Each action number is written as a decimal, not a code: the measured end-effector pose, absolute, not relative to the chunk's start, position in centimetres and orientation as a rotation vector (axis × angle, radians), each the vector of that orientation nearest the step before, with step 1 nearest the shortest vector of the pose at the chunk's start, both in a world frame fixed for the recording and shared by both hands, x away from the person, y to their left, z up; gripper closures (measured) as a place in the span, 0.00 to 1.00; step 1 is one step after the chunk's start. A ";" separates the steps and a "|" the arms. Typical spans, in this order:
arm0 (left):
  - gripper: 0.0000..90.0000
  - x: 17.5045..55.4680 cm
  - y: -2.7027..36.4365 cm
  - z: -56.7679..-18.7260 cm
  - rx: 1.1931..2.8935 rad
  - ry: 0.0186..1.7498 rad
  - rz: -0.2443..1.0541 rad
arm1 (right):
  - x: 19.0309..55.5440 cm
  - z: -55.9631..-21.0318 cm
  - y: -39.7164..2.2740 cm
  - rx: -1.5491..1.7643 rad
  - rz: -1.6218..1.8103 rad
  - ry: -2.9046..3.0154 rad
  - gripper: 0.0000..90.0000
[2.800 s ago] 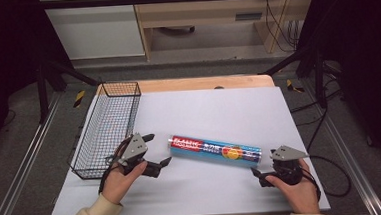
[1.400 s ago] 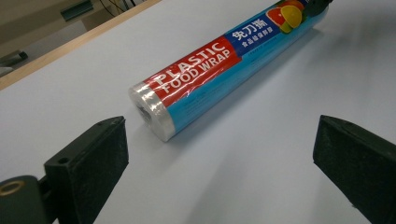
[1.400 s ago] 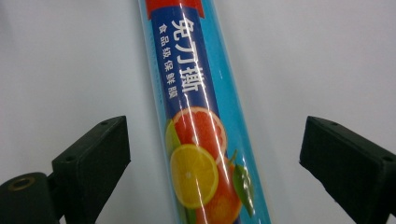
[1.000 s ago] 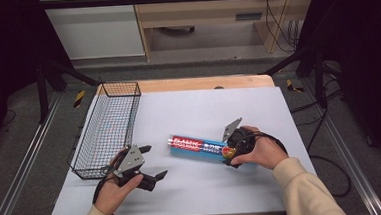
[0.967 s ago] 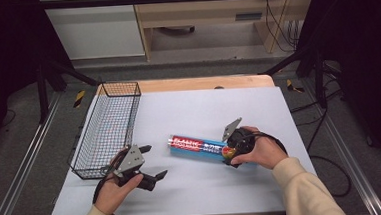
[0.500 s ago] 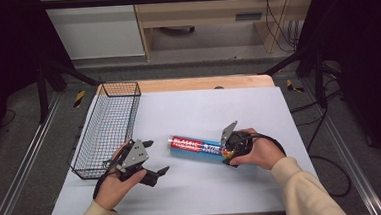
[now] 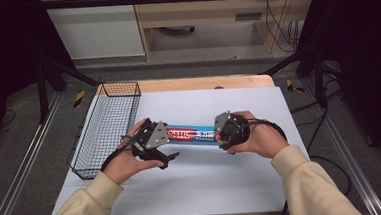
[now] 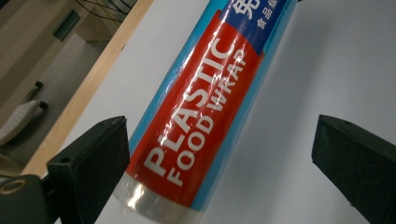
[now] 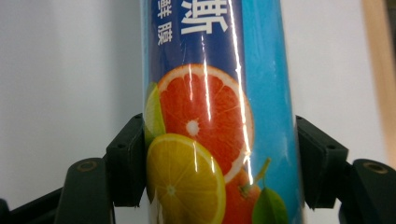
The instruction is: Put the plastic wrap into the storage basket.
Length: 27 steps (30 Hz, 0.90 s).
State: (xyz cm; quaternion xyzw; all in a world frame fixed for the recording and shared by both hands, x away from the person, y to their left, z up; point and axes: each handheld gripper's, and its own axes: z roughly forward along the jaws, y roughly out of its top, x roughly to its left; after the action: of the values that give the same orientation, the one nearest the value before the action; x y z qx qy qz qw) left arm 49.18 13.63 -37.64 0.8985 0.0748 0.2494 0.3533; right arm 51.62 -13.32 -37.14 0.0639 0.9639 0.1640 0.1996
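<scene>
Left fingers (image 8: 88,172) apart, right fingers (image 9: 125,161) clamped

A lab: metal rig frame (image 7: 56,70), loose cables (image 7: 279,27), bare workbench (image 7: 198,17).

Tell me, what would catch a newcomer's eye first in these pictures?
The bright roll of plastic food wrap in the middle of the white table, red and blue with oranges printed on it. The right tongs are clamped on its fruit end, while the left tongs stand open around its red end. A black wire basket sits at the table's left edge.
</scene>
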 end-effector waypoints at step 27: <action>0.21 50.9 11.2 -36.5 2.481 0.056 0.678 | 50.2 -32.4 -9.3 0.021 0.362 2.661 0.35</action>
State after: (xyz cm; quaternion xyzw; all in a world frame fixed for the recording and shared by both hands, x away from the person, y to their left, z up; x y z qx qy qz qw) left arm 50.92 11.17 -36.50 0.9256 0.0209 0.2531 0.2808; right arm 50.16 -9.33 -32.40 0.0078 0.9651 0.1314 0.2262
